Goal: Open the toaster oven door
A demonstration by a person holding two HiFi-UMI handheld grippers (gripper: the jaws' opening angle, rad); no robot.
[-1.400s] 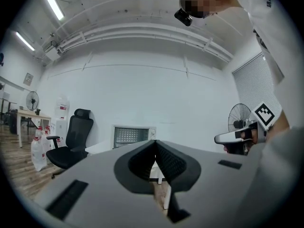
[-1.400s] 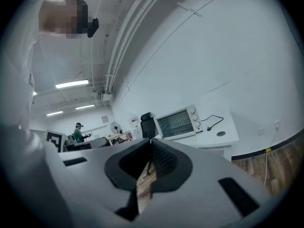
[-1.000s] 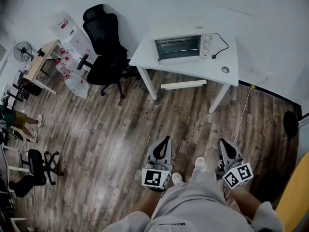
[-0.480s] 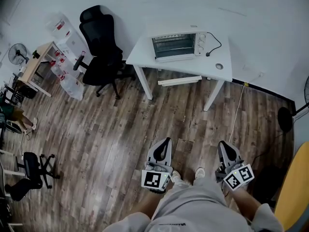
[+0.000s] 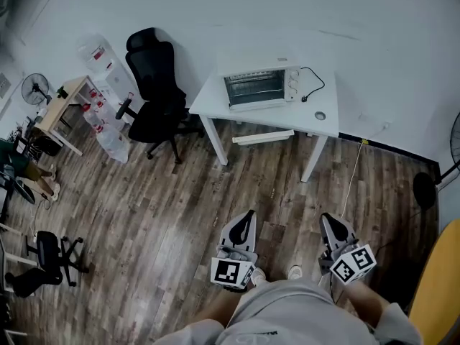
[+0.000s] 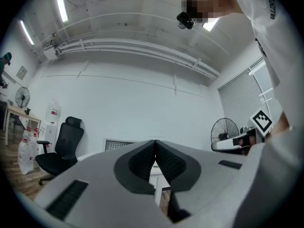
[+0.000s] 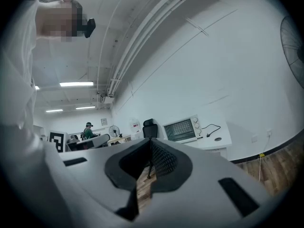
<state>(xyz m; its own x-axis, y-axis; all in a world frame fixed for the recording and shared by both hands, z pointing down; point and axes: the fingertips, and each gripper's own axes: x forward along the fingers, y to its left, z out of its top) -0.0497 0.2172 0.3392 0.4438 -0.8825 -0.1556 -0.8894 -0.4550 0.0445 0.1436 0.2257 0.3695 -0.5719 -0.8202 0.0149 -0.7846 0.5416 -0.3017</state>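
Head view: white boxy toaster oven point(image 5: 260, 86), door closed, is sitting on the white rectangular counter point(image 5: 215, 105) by the wall, well apart from both grippers. Grey left gripper point(image 5: 247, 215) and grey right gripper point(image 5: 328, 220) are hovering over the wooden plank floor point(image 5: 158, 192).

Left gripper view: its jaws are pressing together, holding nothing.

Right gripper view: its jaws are meeting too, empty, and pointing toward the oven.

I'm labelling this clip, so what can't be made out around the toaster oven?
Head view: the door handle of the toaster oven is too small to see.
Left gripper view: the left gripper hides most of the toaster oven.
Head view: the round thing on the table is too small to identify.
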